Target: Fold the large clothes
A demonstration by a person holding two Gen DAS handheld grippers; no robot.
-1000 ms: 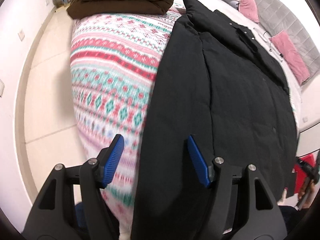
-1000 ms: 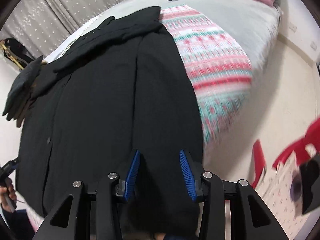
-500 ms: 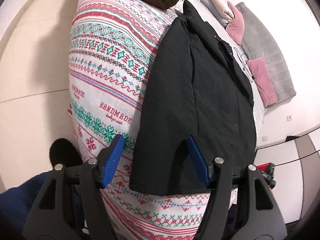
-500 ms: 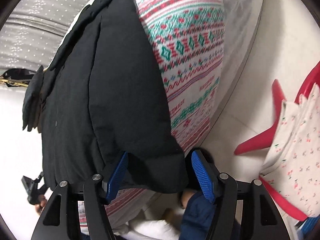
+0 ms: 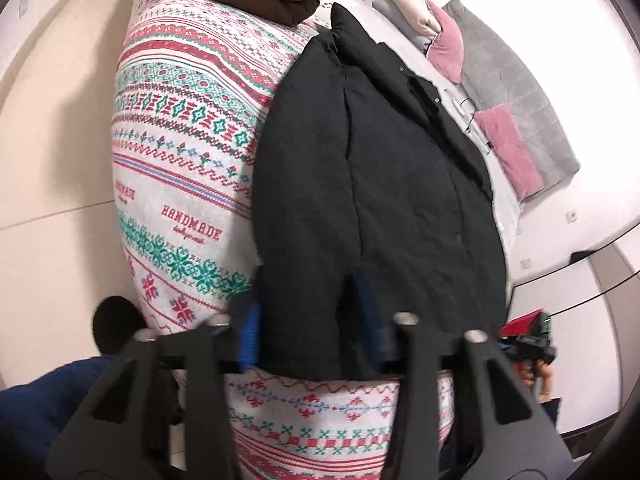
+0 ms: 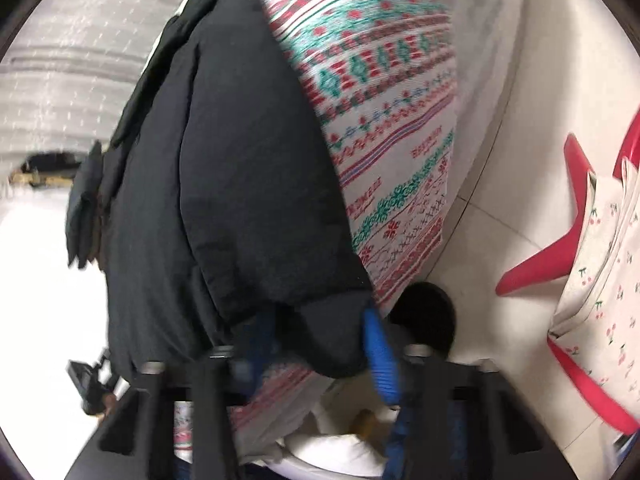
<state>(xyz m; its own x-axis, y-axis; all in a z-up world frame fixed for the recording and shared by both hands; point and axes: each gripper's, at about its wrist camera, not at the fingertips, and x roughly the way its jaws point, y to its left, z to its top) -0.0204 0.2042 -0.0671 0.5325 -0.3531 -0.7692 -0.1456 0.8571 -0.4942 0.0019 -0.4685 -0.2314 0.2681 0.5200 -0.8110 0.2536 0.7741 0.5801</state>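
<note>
One black coat on the patterned bed, hem between both sets of jaws.
Left wrist: one black coat [image 5: 372, 184], two pink pillows [image 5: 508, 148]; left gripper [image 5: 312, 320] closing onto hem at 6 o'clock. Right wrist: same coat [image 6: 240, 168]; right gripper [image 6: 320, 340] closing, hem corner between jaws at 6 o'clock.

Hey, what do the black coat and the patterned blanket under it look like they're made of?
Black coat: looks like a matte woven shell, probably synthetic, with padding inside. The signs are its puffy rounded hem, soft stitched seams and lack of shine.

Patterned blanket: seems a soft cotton-like fabric. The red and green motifs imitate knit or cross-stitch; whether printed or knitted cannot be told.
</note>
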